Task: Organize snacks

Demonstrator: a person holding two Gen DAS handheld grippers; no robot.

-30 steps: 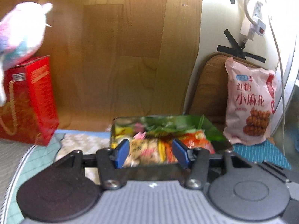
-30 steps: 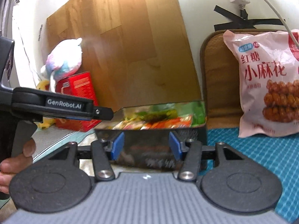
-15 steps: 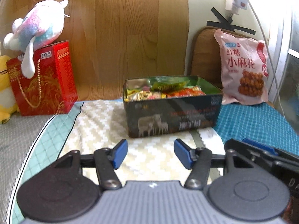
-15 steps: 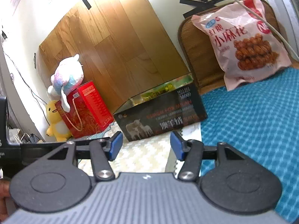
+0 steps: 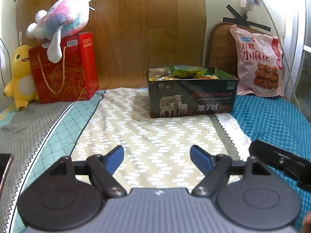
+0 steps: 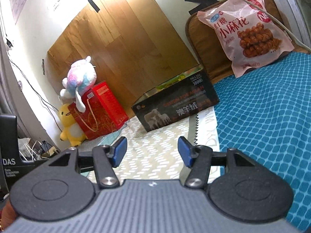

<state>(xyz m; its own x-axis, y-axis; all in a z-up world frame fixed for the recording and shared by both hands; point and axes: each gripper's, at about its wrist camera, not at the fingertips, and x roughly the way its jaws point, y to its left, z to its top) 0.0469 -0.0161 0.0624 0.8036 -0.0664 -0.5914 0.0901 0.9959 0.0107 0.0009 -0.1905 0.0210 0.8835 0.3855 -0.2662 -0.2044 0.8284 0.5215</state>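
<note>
A dark tin box [image 5: 191, 97] with sheep printed on its side stands open on the patterned cloth, with several snack packets [image 5: 186, 74] inside. It also shows in the right wrist view [image 6: 175, 106]. A large pink snack bag [image 5: 258, 62] leans on a brown cushion at the back right, and shows in the right wrist view [image 6: 246, 31] too. My left gripper [image 5: 157, 158] is open and empty, well in front of the box. My right gripper [image 6: 152, 153] is open and empty, low over the cloth, to the right of the left one.
A red gift bag [image 5: 64, 69] with a pastel plush toy [image 5: 60, 25] on top and a yellow duck plush [image 5: 19, 73] stand at the back left. A wooden board [image 5: 145, 29] leans on the wall. A phone edge [image 5: 4, 167] lies at the left. Blue cloth [image 6: 262, 116] covers the right side.
Both grippers have pulled back from the tin box, towards me. The box, close under the fingers before, now stands well ahead. Both stayed open and empty.
</note>
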